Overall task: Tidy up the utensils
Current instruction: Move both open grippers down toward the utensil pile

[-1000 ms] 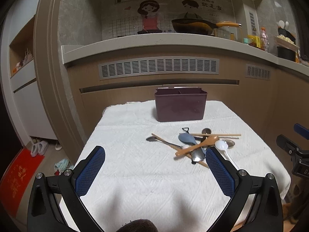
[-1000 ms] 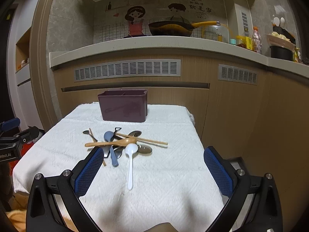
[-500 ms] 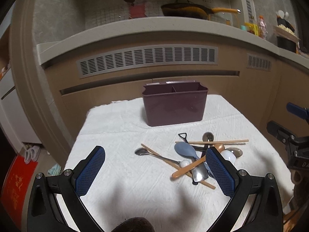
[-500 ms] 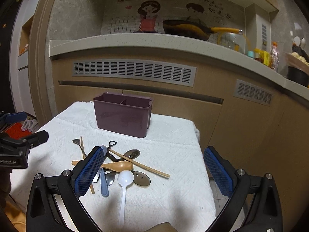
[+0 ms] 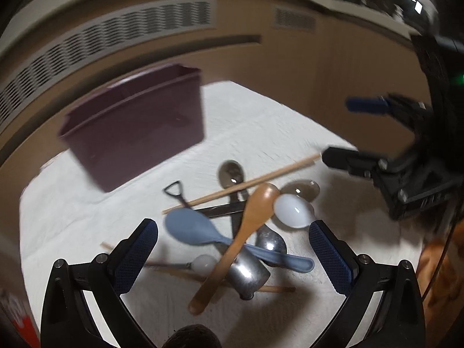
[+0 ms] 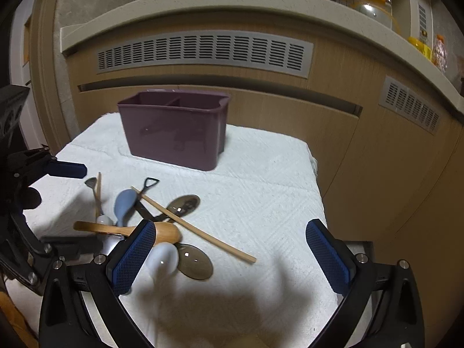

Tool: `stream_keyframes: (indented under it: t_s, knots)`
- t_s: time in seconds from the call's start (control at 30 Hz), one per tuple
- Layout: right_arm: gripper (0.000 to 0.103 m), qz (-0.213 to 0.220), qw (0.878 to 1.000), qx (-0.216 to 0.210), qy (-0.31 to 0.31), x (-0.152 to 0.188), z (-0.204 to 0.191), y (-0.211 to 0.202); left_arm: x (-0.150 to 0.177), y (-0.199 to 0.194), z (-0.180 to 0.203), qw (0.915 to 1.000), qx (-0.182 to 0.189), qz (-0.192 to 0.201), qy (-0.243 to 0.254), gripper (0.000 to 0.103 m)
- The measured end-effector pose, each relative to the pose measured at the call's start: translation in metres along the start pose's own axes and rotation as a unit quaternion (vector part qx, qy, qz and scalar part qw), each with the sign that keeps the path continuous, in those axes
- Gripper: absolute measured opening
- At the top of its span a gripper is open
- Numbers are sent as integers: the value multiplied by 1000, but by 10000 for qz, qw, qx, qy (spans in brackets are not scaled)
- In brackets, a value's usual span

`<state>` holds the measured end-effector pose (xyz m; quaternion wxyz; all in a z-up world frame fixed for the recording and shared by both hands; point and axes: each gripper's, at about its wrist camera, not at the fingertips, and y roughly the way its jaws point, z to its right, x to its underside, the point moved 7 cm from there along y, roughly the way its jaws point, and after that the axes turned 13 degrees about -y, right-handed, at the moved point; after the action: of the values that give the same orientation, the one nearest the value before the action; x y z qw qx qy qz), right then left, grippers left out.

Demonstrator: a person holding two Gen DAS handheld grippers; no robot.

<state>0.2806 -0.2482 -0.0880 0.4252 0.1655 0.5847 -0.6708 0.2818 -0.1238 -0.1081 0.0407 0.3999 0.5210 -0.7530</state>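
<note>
A pile of utensils lies on a white cloth-covered table (image 6: 261, 191): a wooden spoon (image 5: 246, 232), a blue plastic spoon (image 5: 200, 229), a white spoon (image 5: 293, 211), metal spoons (image 5: 232, 172) and a wooden chopstick (image 5: 255, 178). A purple two-compartment holder (image 5: 136, 127) stands behind the pile, and also shows in the right wrist view (image 6: 174, 130). My left gripper (image 5: 233, 249) is open, low over the pile, its fingers either side of the wooden spoon. My right gripper (image 6: 230, 253) is open and empty at the pile's right edge, beside the white spoon (image 6: 162, 258).
A wood-panelled kitchen counter (image 6: 203, 3) with vent grilles runs behind the table. The table's right edge (image 6: 314, 168) drops off beside the cabinet. The right gripper (image 5: 377, 156) shows at the right of the left wrist view.
Both grippers have moved forward and down toward the utensil pile. The left one now hangs low over the pile, and its view is motion-blurred. Both stay open.
</note>
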Motion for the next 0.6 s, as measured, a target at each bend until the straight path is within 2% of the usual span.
stream_keyframes:
  t_s: [0.13, 0.23, 0.27, 0.33, 0.37, 0.4, 0.53, 0.6]
  knots:
    - [101, -167, 9996, -211, 15, 8, 4, 4, 2, 19, 14, 9967, 243, -370, 684, 103]
    - [86, -366, 9980, -484, -193, 15, -4, 9, -2, 28, 23, 9940, 419, -510, 868, 102]
    - [85, -425, 9972, -562, -233, 17, -7, 10, -4, 31, 26, 9932, 418, -541, 937, 99]
    - [85, -514, 9966, -588, -264, 22, -8, 14, -7, 38, 27, 9924, 378, -591, 1010, 84]
    - [85, -531, 9967, -561, -262, 23, -7, 14, -8, 43, 27, 9919, 373, -665, 1020, 74]
    - [85, -537, 9969, -528, -238, 24, -4, 15, -7, 46, 27, 9912, 389, -742, 1024, 70]
    - [85, -555, 9969, -542, -85, 29, 4, 14, 1, 58, 27, 9864, 530, -1062, 1137, 69]
    - [85, -571, 9966, -584, -133, 32, 3, 14, -1, 62, 25, 9868, 426, -1032, 1176, 64]
